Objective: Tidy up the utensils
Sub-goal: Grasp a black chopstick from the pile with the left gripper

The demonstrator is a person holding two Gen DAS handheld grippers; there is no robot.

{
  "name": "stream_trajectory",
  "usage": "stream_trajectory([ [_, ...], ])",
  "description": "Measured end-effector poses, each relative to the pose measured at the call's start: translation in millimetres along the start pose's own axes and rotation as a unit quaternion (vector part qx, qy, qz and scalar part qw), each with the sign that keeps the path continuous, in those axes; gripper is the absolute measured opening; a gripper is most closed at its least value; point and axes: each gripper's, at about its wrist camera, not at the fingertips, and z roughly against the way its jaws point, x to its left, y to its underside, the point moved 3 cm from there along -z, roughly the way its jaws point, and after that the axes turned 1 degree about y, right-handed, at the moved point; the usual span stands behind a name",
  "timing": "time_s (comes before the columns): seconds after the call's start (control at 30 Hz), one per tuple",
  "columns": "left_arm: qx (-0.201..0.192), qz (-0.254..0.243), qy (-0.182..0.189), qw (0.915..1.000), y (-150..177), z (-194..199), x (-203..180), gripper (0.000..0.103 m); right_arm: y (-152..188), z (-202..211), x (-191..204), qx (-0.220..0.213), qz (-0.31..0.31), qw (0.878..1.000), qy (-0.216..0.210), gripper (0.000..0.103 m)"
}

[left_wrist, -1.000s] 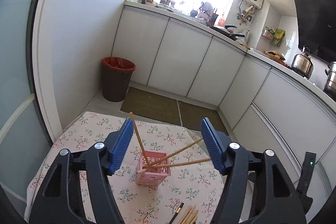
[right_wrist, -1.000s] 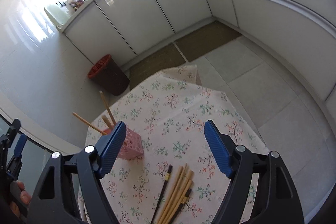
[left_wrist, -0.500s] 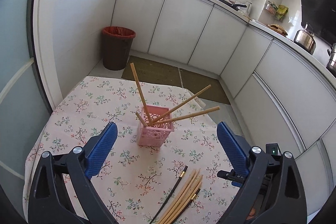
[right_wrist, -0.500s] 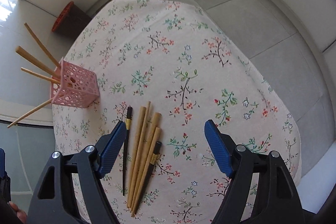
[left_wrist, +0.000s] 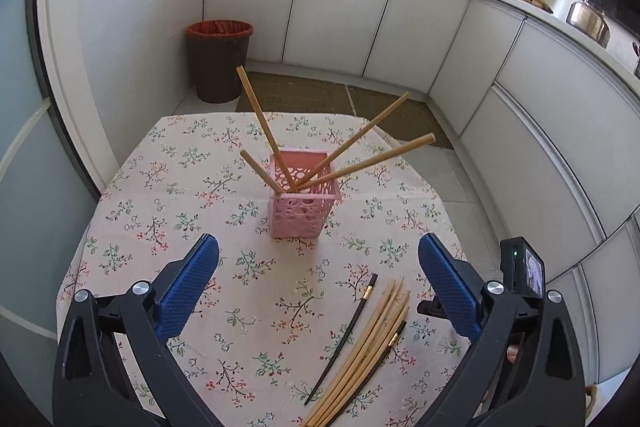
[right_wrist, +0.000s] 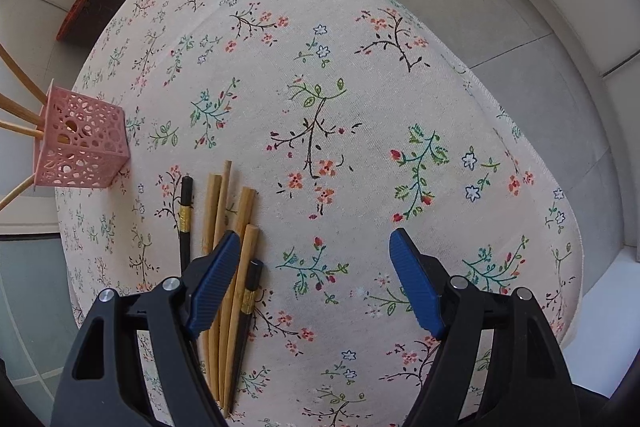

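Observation:
A pink lattice holder stands mid-table on the floral cloth, with several wooden chopsticks leaning out of it. A loose bundle of wooden chopsticks and two black ones lie flat in front of it. My left gripper hovers short of the holder, jaws opening wide, nothing between them. My right gripper points steeply down, open and empty. Its left finger hangs over the loose chopsticks, and the holder sits at the far left.
A dark bin with a red liner stands on the floor beyond the table. White cabinets curve round the back and right, with a kettle on the counter. The cloth's edge drops off to the tiled floor on the right.
Both grippers have dropped toward the table and tilted downward. The left jaws have spread much wider. The right view now looks down on the loose chopsticks, its jaw width unchanged.

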Motion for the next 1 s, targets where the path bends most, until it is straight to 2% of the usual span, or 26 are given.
stream_trajectory([
  [0.13,0.054,-0.043,-0.015,0.9975,17.2,-25.3,-9.7,0.096,2.0,-5.1,-0.8,0.015,-0.008,1.000,-0.005,0.075],
  [0.23,0.103,-0.080,-0.029,0.9910,34.7,-54.9,-20.2,0.096,3.0,-1.4,-5.9,0.007,-0.023,1.000,-0.005,0.075],
  [0.37,0.143,-0.110,-0.033,0.9830,44.9,-92.8,-40.3,0.095,3.2,2.5,-28.9,0.008,-0.062,0.998,-0.012,0.075],
  [0.47,0.159,-0.126,-0.037,0.9784,43.6,-120.0,-55.3,0.077,3.9,4.2,-44.6,0.012,-0.079,0.997,-0.019,0.075],
  [0.53,0.181,-0.121,-0.039,0.9752,45.0,-141.0,-60.4,0.049,5.8,4.8,-51.9,0.016,-0.082,0.996,-0.023,0.075],
  [0.6,0.201,-0.116,-0.039,0.9720,49.6,-159.0,-61.7,0.046,7.8,5.1,-54.5,0.023,-0.081,0.996,-0.030,0.075],
  [0.67,0.211,-0.121,-0.057,0.9682,55.1,-174.1,-61.8,0.045,7.5,6.8,-57.8,0.028,-0.079,0.996,-0.036,0.075],
  [0.77,0.229,-0.119,-0.054,0.9646,61.9,-188.7,-62.0,0.039,7.2,6.5,-58.7,0.034,-0.085,0.995,-0.047,0.075],
  [0.83,0.237,-0.125,-0.053,0.9620,64.8,-194.5,-64.0,0.024,8.6,7.1,-60.1,0.038,-0.088,0.994,-0.052,0.075],
  [0.93,0.257,-0.139,-0.048,0.9553,72.9,-202.9,-67.6,0.010,10.1,7.9,-59.0,0.042,-0.085,0.994,-0.058,0.075],
  [1.0,0.251,-0.147,-0.050,0.9555,75.3,-203.6,-68.4,0.009,11.3,7.8,-54.2,0.043,-0.083,0.994,-0.060,0.075],
])
